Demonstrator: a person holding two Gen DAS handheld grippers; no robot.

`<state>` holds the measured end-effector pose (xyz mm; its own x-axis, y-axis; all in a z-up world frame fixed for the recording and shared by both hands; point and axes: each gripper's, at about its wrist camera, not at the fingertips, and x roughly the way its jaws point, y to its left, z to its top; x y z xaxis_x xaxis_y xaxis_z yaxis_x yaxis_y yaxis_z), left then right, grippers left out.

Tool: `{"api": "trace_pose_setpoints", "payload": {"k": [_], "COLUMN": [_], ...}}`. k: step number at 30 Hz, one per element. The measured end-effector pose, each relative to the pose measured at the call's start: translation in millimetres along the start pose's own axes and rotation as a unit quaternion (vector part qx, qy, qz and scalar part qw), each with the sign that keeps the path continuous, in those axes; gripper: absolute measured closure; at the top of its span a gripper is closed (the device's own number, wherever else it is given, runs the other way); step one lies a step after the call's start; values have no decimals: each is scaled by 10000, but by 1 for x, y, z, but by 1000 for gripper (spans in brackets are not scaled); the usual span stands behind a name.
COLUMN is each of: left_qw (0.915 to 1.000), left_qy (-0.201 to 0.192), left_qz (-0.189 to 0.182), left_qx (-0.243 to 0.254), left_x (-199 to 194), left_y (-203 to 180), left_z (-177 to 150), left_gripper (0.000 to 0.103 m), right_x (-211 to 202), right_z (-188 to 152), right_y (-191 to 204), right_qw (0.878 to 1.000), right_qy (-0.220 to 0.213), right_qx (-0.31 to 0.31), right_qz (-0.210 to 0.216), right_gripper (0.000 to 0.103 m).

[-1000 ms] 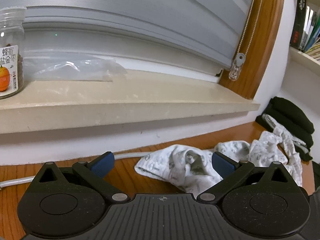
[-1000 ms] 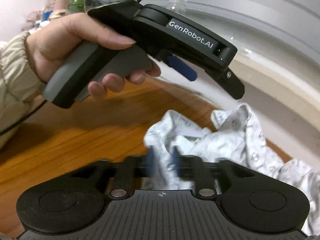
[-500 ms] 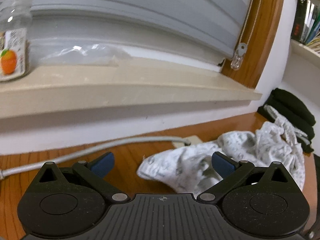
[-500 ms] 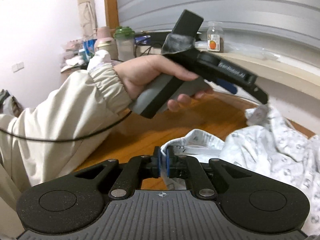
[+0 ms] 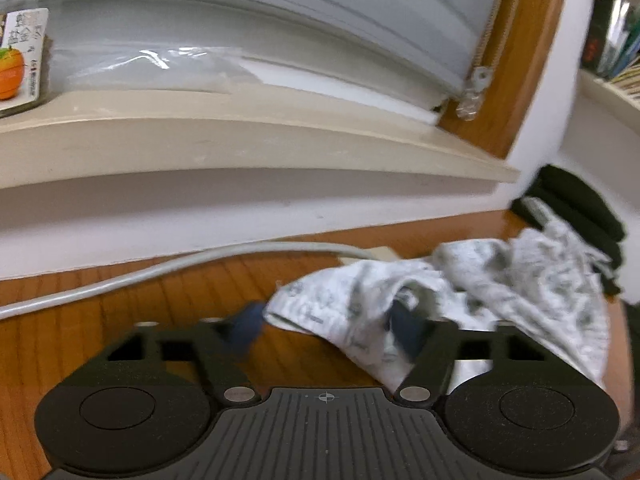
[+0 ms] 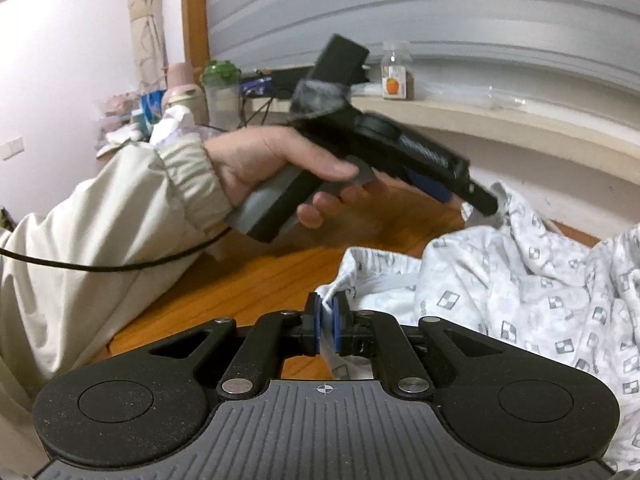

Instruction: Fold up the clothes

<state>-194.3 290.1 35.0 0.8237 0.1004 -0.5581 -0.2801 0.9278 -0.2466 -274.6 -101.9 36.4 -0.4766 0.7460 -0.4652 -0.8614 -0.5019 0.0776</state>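
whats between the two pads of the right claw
A fold of the white patterned garment, pinched at its edge between the blue pads of the right claw, in the right wrist view.

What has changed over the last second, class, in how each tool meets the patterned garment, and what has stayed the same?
The left tool has moved in on the patterned garment and its fingers have narrowed around the near edge, though still apart. The right tool stays shut on the garment's elastic hem. The jar, plastic bag and dark clothes are unmoved.

Left gripper (image 5: 326, 326) spread; right gripper (image 6: 327, 322) pinched.
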Motion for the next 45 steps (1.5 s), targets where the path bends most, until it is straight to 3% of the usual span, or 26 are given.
{"api": "trace_pose_setpoints", "payload": {"k": [2, 4, 6, 7, 8, 11, 14, 19, 27, 31, 33, 34, 36, 37, 41, 45], "left_qw": [9996, 9995, 9994, 9993, 9992, 9987, 9978, 9926, 9789, 9794, 9815, 9823, 9834, 9835, 9859, 9882], "left_qy": [14, -80, -146, -150, -132, -193, -349, -786, -1228, -938, -745, -706, -643, -649, -584, -511], "left_qz": [234, 260, 189, 173, 193, 341, 439, 806, 1625, 1789, 1760, 1733, 1684, 1669, 1516, 1396], "left_qx": [157, 162, 241, 290, 311, 316, 342, 464, 186, 51, -68, -106, -189, -246, -392, -363], "left_x": [3, 4, 4, 5, 6, 0, -22, -93, -187, -197, -194, -193, -190, -190, -184, -179], "left_y": [-4, -8, -14, -18, -21, -25, -26, -16, 28, 49, 56, 59, 63, 65, 68, 61], "left_z": [1, 3, 5, 7, 8, 14, 24, 42, 46, 36, 24, 18, 5, -2, -28, -53], "left_gripper": [38, 46, 71, 76, 95, 99, 99, 99, 99, 98, 91, 88, 67, 62, 56, 47], "right_x": [-4, -7, -10, -11, -13, -17, -22, -35, -27, -18, -13, -14, -21, -25, -30, -26], "right_z": [1, 3, 5, 6, 6, 9, 14, 31, 62, 70, 69, 67, 67, 67, 57, 38], "right_y": [0, 1, 1, 0, 0, -1, -4, 4, 54, 69, 69, 65, 51, 45, 22, -6], "right_qw": [10000, 9999, 9997, 9997, 9996, 9991, 9983, 9968, 9880, 9826, 9829, 9833, 9850, 9868, 9966, 9986], "right_qy": [-86, -154, -222, -256, -295, -397, -470, -604, -772, -626, -499, -502, -531, -561, -509, -257], "right_qx": [-5, -15, -5, 3, 13, 77, 274, 306, 40, -179, -209, -165, 2, 41, -147, -326], "right_qz": [30, 32, 32, 39, 47, 100, 196, 435, 1334, 1741, 1760, 1742, 1644, 1519, 633, -316], "right_gripper": [95, 95, 95, 95, 96, 96, 96, 96, 97, 97, 94, 92, 83, 79, 77, 70]}}
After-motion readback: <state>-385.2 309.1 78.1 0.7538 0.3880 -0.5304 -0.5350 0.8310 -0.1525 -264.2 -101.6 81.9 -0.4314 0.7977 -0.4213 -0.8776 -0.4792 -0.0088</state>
